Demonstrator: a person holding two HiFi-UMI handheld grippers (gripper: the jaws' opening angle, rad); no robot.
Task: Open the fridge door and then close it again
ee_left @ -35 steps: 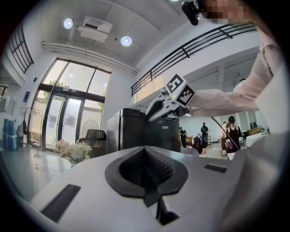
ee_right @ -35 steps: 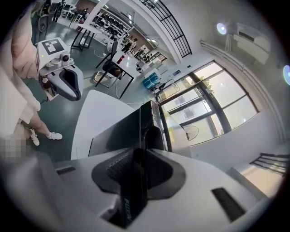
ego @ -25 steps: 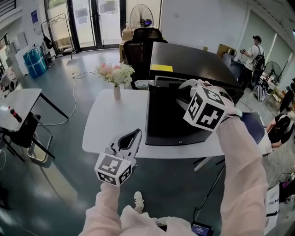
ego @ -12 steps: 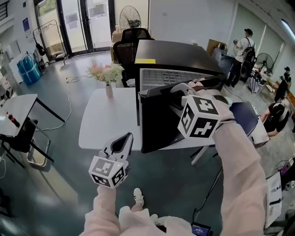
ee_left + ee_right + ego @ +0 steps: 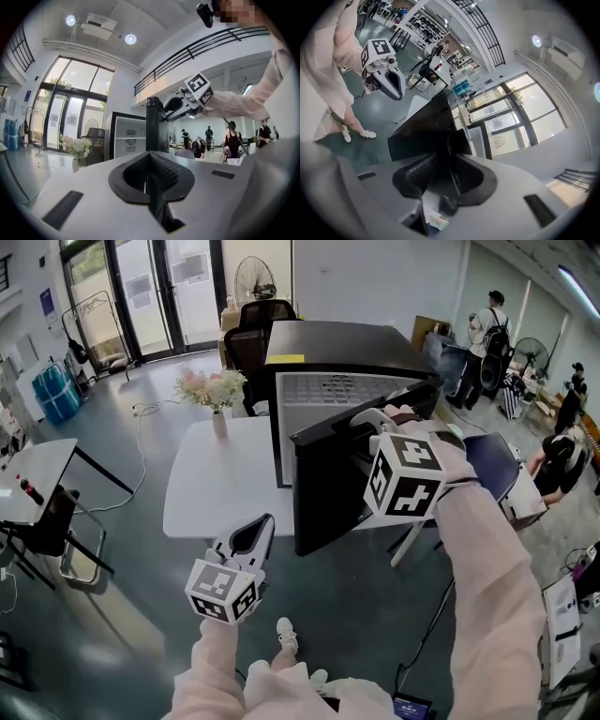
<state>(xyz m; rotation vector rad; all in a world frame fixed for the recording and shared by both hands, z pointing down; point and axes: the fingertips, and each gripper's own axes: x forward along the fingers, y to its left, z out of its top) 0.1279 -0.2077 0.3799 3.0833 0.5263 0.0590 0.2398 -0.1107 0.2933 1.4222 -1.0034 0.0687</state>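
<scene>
A black mini fridge (image 5: 328, 341) stands on a white table (image 5: 225, 488). Its black door (image 5: 328, 488) is swung partly open, showing the white inside (image 5: 347, 395). My right gripper (image 5: 370, 420) reaches over the door's top edge. In the right gripper view the door's edge (image 5: 423, 129) runs between the jaws of the right gripper (image 5: 440, 173), which have just been opening, and a gap shows beside the left pad. My left gripper (image 5: 262, 523) hangs low in front of the table, shut and empty, level with the door's edge (image 5: 152, 126).
A vase of flowers (image 5: 214, 395) stands on the table left of the fridge. A black office chair (image 5: 255, 320) is behind it. Another table (image 5: 28, 465) and chair are at the far left. People (image 5: 487, 329) stand at the back right.
The fridge door has swung from almost closed to well open, with the white inside now showing. My right gripper came along with its top edge. The left gripper drifted slightly.
</scene>
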